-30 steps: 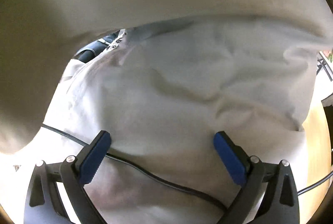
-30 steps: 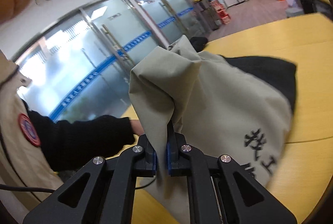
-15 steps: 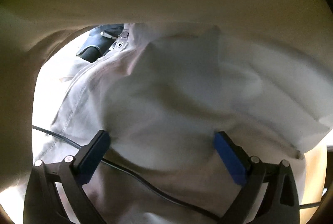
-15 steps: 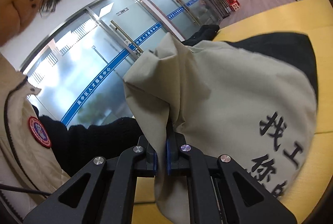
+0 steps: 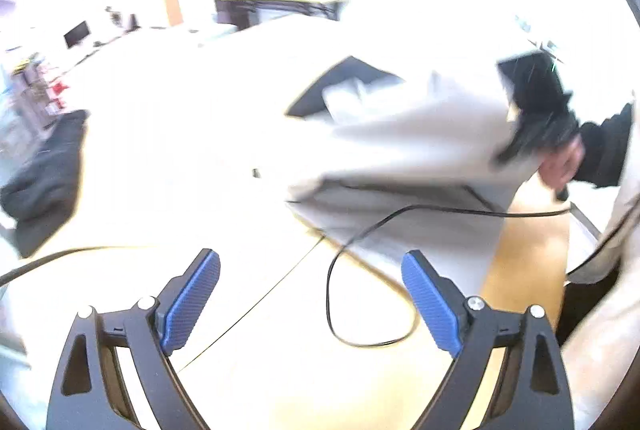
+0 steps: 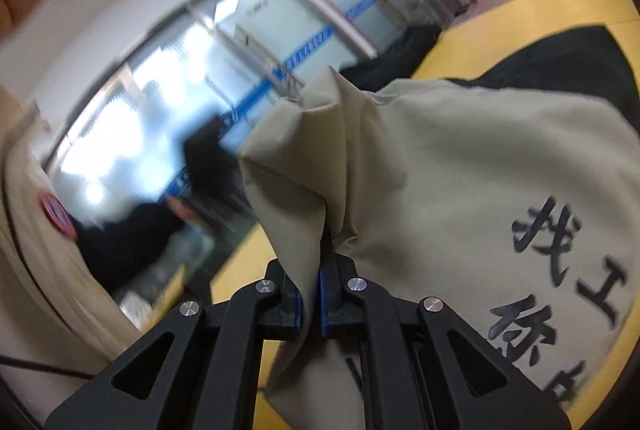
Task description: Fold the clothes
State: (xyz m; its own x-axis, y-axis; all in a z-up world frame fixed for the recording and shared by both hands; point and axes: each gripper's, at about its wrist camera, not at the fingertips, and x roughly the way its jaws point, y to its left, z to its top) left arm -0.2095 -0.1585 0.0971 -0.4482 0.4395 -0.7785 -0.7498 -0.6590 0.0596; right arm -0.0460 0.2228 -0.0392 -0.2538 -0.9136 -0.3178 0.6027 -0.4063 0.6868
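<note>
The beige garment (image 6: 460, 166) hangs bunched above the yellow counter (image 6: 520, 10), one edge clamped in the right gripper (image 6: 311, 304). The left gripper (image 5: 310, 300) stands apart, empty, over a loose black cable (image 5: 360, 242). Advice: pinch the opposite edge — probably the low corner, though blurred — then lower both evenly, clear of the cable.

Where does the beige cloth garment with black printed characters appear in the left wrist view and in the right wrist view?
Left wrist view: the beige cloth garment is right of centre, lifted over the yellow wooden table, beyond the open left tongs.
Right wrist view: the garment fills the centre and right, pinched in the right tongs.
Shared landmark: the yellow table.
</note>
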